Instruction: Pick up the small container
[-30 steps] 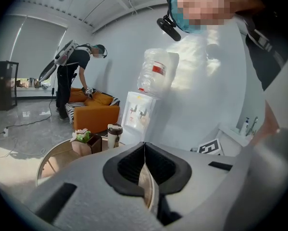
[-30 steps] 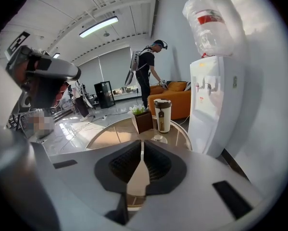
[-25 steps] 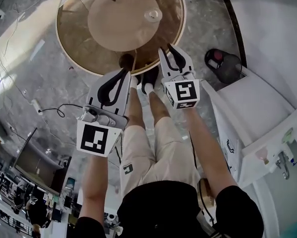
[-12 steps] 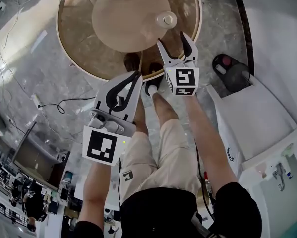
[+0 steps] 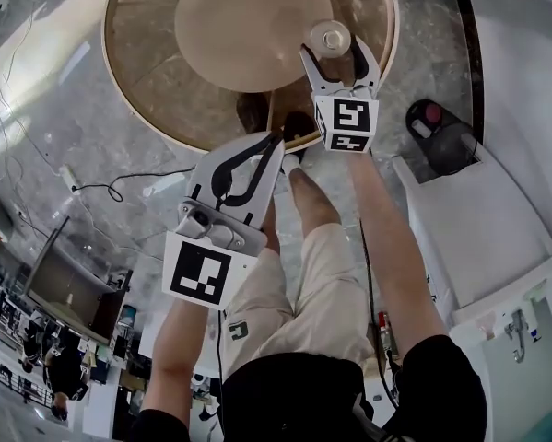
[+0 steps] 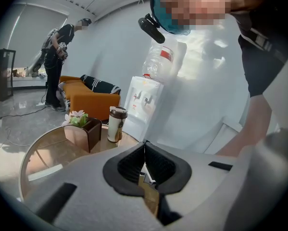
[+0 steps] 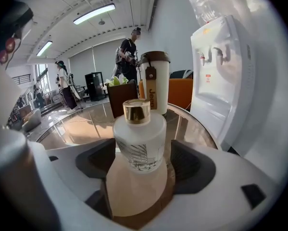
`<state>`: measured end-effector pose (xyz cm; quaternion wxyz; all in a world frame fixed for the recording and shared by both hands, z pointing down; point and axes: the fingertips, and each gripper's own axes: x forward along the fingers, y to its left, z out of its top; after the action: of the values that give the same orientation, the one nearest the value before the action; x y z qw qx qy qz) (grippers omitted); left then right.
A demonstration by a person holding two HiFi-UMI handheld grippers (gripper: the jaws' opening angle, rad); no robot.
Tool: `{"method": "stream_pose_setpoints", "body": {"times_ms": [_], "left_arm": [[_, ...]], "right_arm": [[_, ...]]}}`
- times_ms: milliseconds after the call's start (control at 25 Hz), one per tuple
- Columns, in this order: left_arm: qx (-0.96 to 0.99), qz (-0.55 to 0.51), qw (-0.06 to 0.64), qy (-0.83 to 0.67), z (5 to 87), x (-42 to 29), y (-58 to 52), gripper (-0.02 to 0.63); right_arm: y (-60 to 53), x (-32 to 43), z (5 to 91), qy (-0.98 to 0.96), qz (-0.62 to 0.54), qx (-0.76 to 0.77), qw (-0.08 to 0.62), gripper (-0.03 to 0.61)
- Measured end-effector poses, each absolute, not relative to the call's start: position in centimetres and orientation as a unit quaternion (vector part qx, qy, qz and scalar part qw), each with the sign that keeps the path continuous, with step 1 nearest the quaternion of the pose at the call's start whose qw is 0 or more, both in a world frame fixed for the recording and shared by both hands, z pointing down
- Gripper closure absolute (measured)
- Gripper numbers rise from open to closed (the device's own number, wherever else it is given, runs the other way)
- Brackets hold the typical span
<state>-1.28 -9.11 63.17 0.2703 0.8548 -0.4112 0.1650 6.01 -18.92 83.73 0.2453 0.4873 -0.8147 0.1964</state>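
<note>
When viewed steeply from the head cam, biggest first: grey marble floor (image 5: 54,136), spread all round. Next, round glass-topped counter (image 5: 133,53), brown under the glass, w/ paler round disc (image 5: 239,26) at centre. Past the counter in left gripper view, orange sofa (image 6: 88,100) w/ striped cushion. Right of that, white water dispenser (image 6: 143,102) w/ clear bottle on top, also at right edge of right gripper view.

Then left hand-held gripper (image 5: 276,139): just off counter's near rim, over bare legs & floor, tips aimed toward counter. Jaws pressed together, nothing btwn them.

Then right hand-held gripper (image 5: 336,53): over counter, near its right rim. Jaws spread wide, having just been opening, w/ task item standing btwn them. Dark pads clear of it, gap visible on each side.

Farther back on counter, brown box (image 6: 81,134) holding green leaves & a pale flower. Just right of it in left gripper view, white travel cup (image 6: 116,125) w/ brown lid, upright.

Smallest: small container (image 7: 139,138), frosted white bottle w/ gold cap & faint leaf print. Upright on counter by edge of paler disc, squarely btwn right jaws, not lifted.
</note>
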Motion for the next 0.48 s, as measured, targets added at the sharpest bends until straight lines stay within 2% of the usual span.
{"method": "stream_pose_setpoints", "body": {"times_ms": [480], "left_arm": [[0.858,0.168,0.272,-0.401,63.8,-2.7,-10.9,0.595]], "right_arm": [[-20.5,5.0,84.6,-0.803,0.192,0.499,0.261,0.234]]}}
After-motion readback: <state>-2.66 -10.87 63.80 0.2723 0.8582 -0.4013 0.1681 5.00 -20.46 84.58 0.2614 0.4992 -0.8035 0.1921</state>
